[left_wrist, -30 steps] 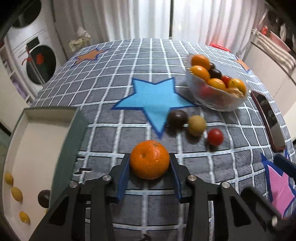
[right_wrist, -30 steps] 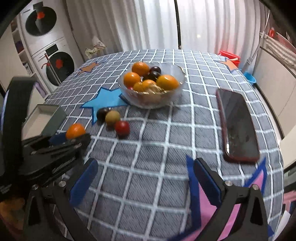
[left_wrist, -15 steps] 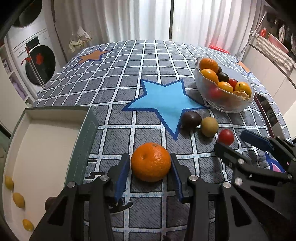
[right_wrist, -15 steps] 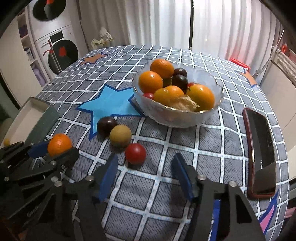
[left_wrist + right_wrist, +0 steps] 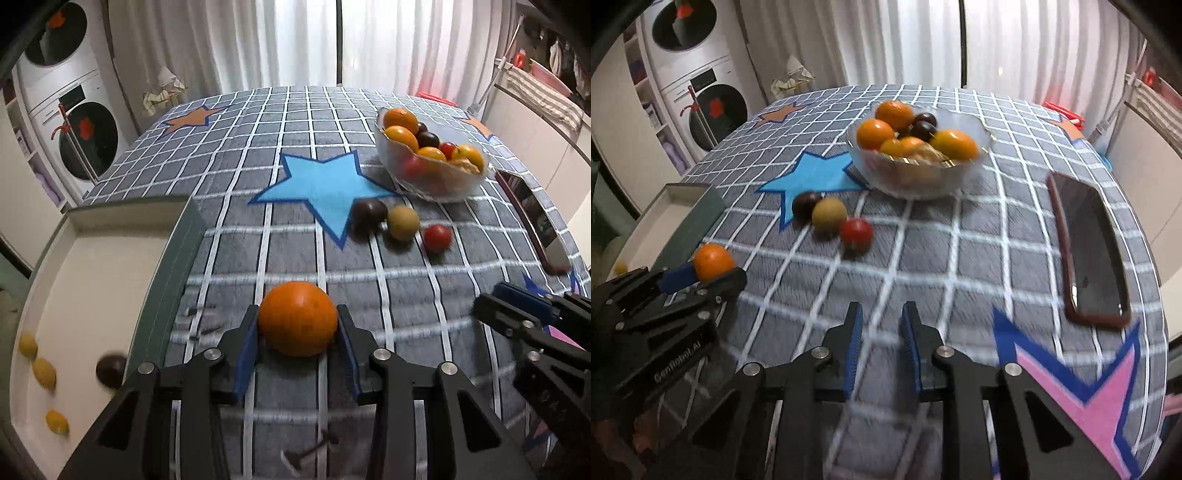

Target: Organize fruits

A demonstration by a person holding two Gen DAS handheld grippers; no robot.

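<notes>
The orange [image 5: 297, 318] sits pinched between the blue pads of the left gripper [image 5: 297, 328], both pads touching its sides, above the grey checked tablecloth [image 5: 399, 295]. In the right wrist view the same orange [image 5: 713, 261] shows at about nine o'clock, gripped at the tip of the left gripper [image 5: 701, 275].

At nine o'clock of the orange in the left wrist view lies an open box [image 5: 177, 266] with a pale floor; inside it, toward seven o'clock, rest three small yellow fruits [image 5: 43, 372] and one dark fruit [image 5: 110, 370], somewhat blurred.

Toward one o'clock, three loose fruits lie on the cloth in a row: a dark plum [image 5: 369, 215] on the edge of the blue star patch [image 5: 321, 186], a tan round fruit [image 5: 403, 222] touching it, and a red tomato [image 5: 437, 238] just beside. Farther on stands a glass bowl [image 5: 439, 186] heaped with oranges and dark and red fruits. A phone [image 5: 1089, 251] lies at three o'clock of the bowl.

The right gripper [image 5: 881, 347] hovers over the cloth, its fingers [image 5: 854, 347] drawn near together with a narrow gap, holding nothing.
</notes>
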